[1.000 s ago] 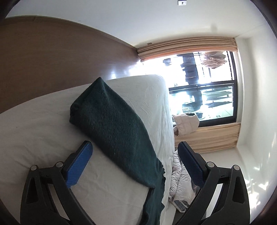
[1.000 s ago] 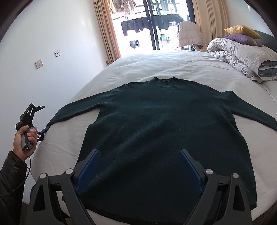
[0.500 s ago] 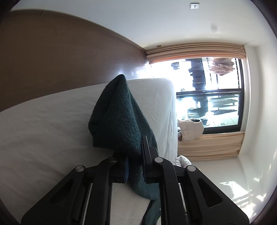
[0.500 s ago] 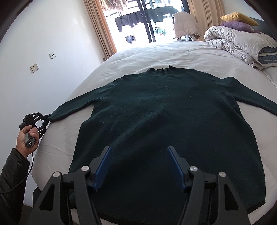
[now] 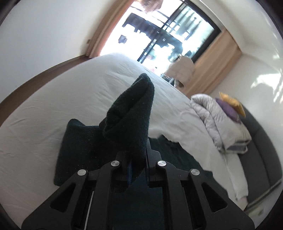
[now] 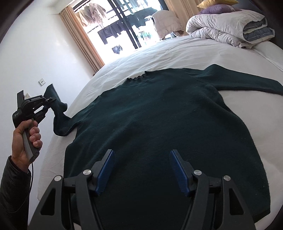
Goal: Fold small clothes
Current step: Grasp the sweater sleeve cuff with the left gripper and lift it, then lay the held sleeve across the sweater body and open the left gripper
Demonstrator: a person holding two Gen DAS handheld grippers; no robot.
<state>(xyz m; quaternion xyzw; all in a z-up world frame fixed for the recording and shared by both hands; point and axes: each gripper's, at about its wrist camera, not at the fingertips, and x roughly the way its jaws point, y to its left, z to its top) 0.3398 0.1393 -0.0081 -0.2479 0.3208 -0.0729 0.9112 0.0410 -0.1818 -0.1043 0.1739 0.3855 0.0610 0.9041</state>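
Observation:
A dark green sweater [image 6: 159, 115] lies flat, front up, on the white bed [image 6: 176, 53], neck toward the window. Its right sleeve [image 6: 247, 81] stretches out flat. My left gripper [image 5: 138, 150] is shut on the cuff end of the left sleeve [image 5: 130, 120], which sticks up past the fingers. In the right wrist view the left gripper [image 6: 48, 101], held by a hand [image 6: 26, 138], has that sleeve lifted off the bed beside the sweater's left edge. My right gripper [image 6: 141, 159] hovers open over the sweater's lower body, with nothing pinched between its blue pads [image 6: 106, 169].
A rolled grey-white duvet [image 6: 226, 26] with purple and yellow pillows [image 6: 215, 8] lies at the bed's far right. A window with tan curtains [image 6: 83, 37] stands behind the bed. A white wall [image 6: 35, 53] runs close along the bed's left side.
The left gripper closed on the sleeve cuff, then lifted it off the bed and rolled, swinging toward the sweater's body. The right gripper's jaws narrowed somewhat and it moved lower over the sweater.

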